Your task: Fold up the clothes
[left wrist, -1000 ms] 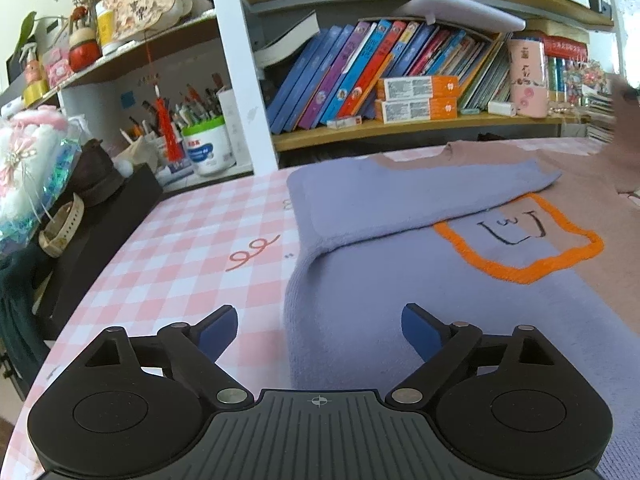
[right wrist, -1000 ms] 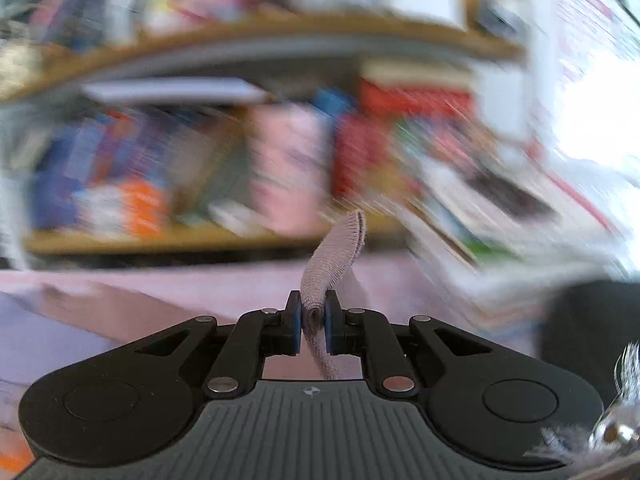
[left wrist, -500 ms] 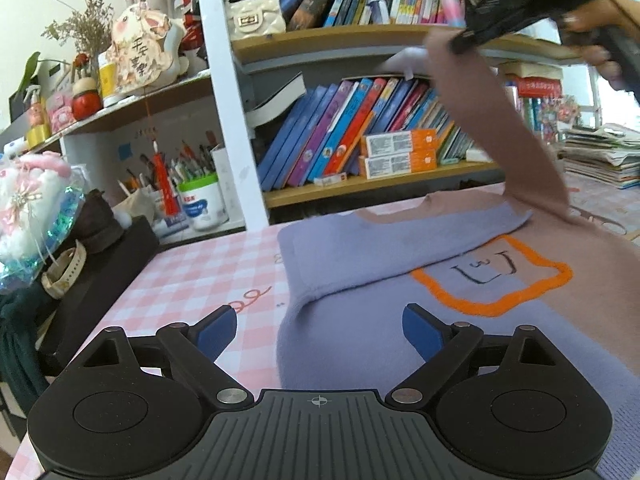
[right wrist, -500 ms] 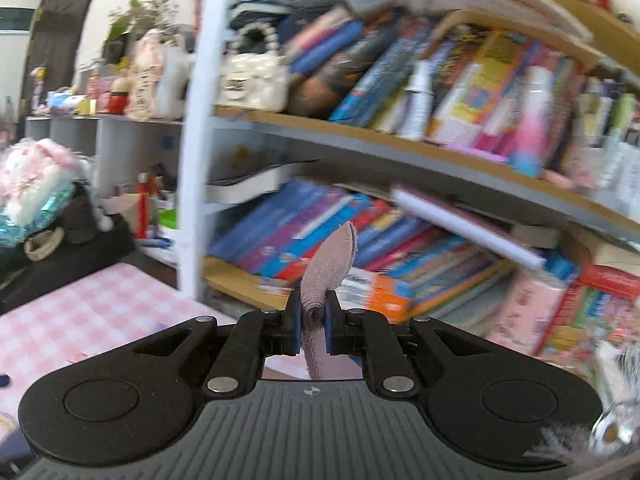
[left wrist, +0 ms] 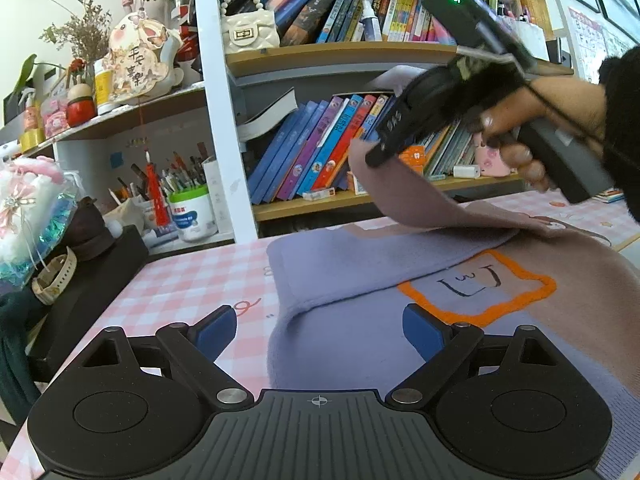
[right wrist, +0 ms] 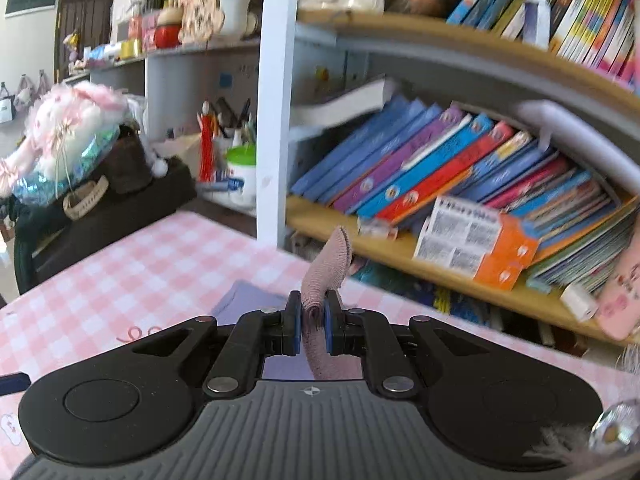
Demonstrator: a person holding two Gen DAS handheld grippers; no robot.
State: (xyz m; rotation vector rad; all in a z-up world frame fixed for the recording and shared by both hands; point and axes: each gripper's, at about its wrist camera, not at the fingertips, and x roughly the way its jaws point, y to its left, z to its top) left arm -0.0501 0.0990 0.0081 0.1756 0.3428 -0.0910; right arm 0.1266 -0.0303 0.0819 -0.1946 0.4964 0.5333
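A lilac and mauve sweater with an orange-outlined patch lies on the pink checked table; its left sleeve is folded across the body. My left gripper is open and empty, low over the sweater's near left edge. My right gripper is shut on the cuff of the mauve sleeve. In the left wrist view the right gripper holds that sleeve lifted above the sweater's far side.
A bookshelf full of books stands behind the table. A white tub of pens stands at the back left. A black box with a watch and a wrapped plush toy borders the table's left edge.
My right gripper has carried the mauve sleeve up and leftward across the sweater, and now hangs lower over its far side. My left gripper has stayed open and hardly moved.
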